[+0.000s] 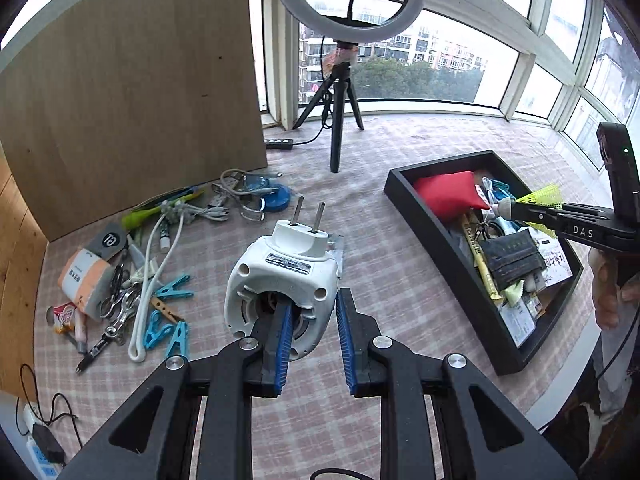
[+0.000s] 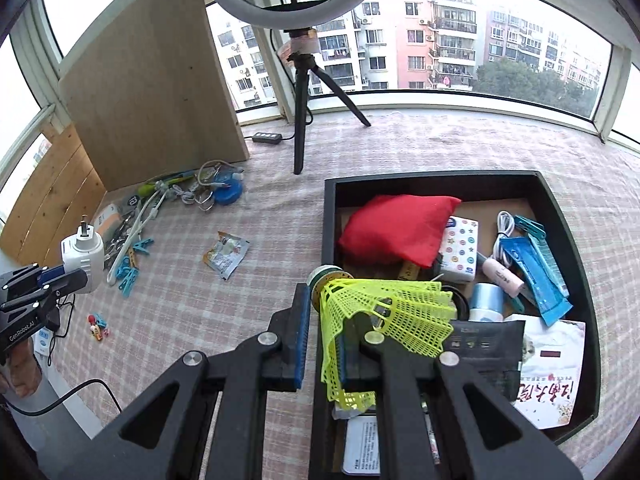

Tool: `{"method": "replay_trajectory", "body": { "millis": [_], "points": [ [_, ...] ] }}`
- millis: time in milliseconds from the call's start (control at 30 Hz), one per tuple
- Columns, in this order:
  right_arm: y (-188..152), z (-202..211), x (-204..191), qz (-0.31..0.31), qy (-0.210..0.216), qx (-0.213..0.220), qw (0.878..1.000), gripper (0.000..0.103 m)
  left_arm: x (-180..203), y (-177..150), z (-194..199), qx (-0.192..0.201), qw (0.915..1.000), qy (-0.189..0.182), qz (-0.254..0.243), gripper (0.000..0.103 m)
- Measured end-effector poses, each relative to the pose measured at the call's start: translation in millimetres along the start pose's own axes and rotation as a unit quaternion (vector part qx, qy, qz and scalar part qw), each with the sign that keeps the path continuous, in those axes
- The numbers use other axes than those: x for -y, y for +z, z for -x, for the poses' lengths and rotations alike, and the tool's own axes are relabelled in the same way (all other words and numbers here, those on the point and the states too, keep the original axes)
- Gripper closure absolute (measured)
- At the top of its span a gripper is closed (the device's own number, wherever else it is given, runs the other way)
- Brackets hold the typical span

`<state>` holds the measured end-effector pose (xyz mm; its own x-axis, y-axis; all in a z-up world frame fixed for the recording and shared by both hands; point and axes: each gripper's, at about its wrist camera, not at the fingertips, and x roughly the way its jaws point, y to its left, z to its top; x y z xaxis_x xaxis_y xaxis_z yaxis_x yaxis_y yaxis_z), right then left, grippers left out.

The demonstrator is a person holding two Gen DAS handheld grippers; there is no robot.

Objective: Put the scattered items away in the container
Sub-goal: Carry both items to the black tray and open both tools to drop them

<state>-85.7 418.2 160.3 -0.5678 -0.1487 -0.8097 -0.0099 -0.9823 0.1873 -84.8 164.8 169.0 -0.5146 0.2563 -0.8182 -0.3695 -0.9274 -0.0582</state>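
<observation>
Yellow shuttlecock (image 2: 384,312) pinched in right tool (image 2: 322,344) over the black tray (image 2: 330,216); white plug (image 1: 280,284) clamped in left tool (image 1: 310,344) above the worktop (image 1: 360,240). Release each low, onto bare spots.

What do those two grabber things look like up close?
Both are black frames with triangular cut-outs and round silver bolts. The fingers carry ribbed blue pads. The left gripper has white lettering "GenRobot.AI" on its side; the right gripper shows "DAS" in white and a small green light on its black upright part.
</observation>
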Motion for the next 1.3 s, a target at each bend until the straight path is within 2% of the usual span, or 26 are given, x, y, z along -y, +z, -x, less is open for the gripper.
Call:
{"method": "replay_trajectory", "body": {
  "millis": [267, 433, 700, 733, 767, 800, 833, 933, 1100, 1300],
  "points": [
    [14.5, 6.1, 79.1, -0.044, -0.047, 0.006, 0.998, 0.092, 101.3, 45.3, -29.6, -0.003, 0.9975, -0.037, -0.060, 0.083],
    [22.3, 1.9, 114.6, -0.065, -0.054, 0.006, 0.996, 0.092, 153.4, 64.4, -50.4, -0.013, 0.9941, -0.061, -0.089, 0.083],
    [33.1, -7.9, 149.9, -0.082, -0.058, -0.004, 0.995, 0.091, 217.4, 83.8, -82.7, -0.028, 0.9891, -0.072, -0.126, 0.081],
    [33.9, -8.7, 151.6, -0.080, -0.047, -0.004, 0.996, 0.090, 222.0, 86.1, -87.2, -0.034, 0.9886, -0.075, -0.126, 0.079],
    [35.1, -11.3, 153.3, -0.079, -0.039, -0.013, 0.996, 0.077, 225.4, 87.4, -91.3, -0.044, 0.9884, -0.075, -0.124, 0.061],
    [35.9, -15.1, 154.6, -0.082, -0.043, -0.029, 0.995, 0.064, 227.4, 87.6, -92.5, -0.048, 0.9881, -0.079, -0.123, 0.049],
    [35.9, -17.0, 156.0, -0.087, -0.054, -0.037, 0.994, 0.040, 228.7, 86.7, -91.7, -0.043, 0.9879, -0.081, -0.125, 0.049],
    [33.1, -12.5, 156.6, -0.088, -0.072, -0.018, 0.993, 0.037, 230.9, 84.5, -88.4, -0.032, 0.9883, -0.062, -0.136, 0.049],
    [31.0, -14.0, 158.3, -0.114, -0.051, -0.019, 0.992, 0.037, 213.8, 82.2, -82.6, -0.027, 0.9912, -0.049, -0.120, 0.049],
    [34.1, -19.9, 137.6, -0.101, -0.046, -0.020, 0.994, 0.037, 181.5, 73.9, -74.2, -0.030, 0.9946, -0.029, -0.095, 0.049]
  ]
}}
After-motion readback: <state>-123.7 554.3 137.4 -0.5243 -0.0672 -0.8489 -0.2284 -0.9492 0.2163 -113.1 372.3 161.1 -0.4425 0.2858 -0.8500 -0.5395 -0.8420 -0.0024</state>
